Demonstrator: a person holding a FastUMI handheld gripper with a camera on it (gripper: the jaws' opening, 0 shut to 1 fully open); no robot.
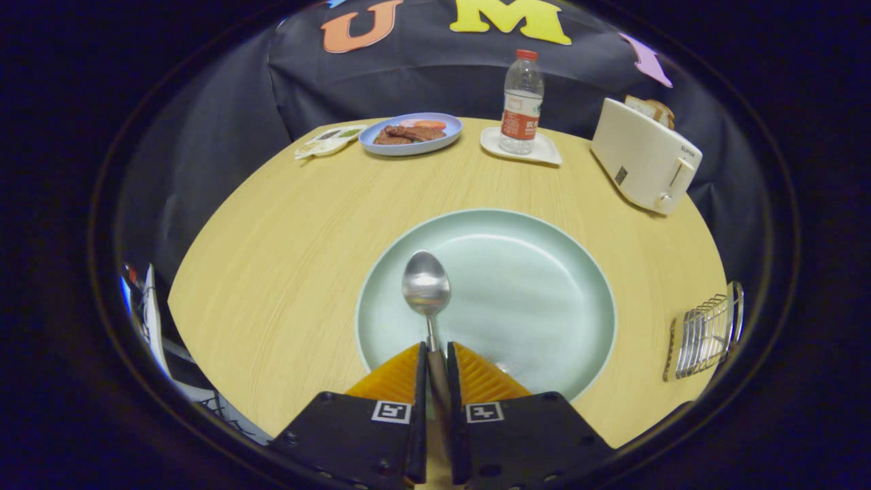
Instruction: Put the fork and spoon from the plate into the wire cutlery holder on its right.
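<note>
A metal spoon (426,286) with a dark handle points away from me over the pale green plate (537,286). My gripper (435,354) is shut on the spoon's handle, both fingers pressing on it near the neck. The bowl of the spoon lies just ahead of the fingertips, above the plate's left half. The wire cutlery holder (704,333) stands on the wooden table to the right of the plate. I see no fork on the plate.
Beyond the plate stand a water bottle (522,102) on a white coaster, a blue plate with food (410,133), a sachet (328,141) and a white toaster (643,156) with bread at the far right. The table's edge curves close on the left.
</note>
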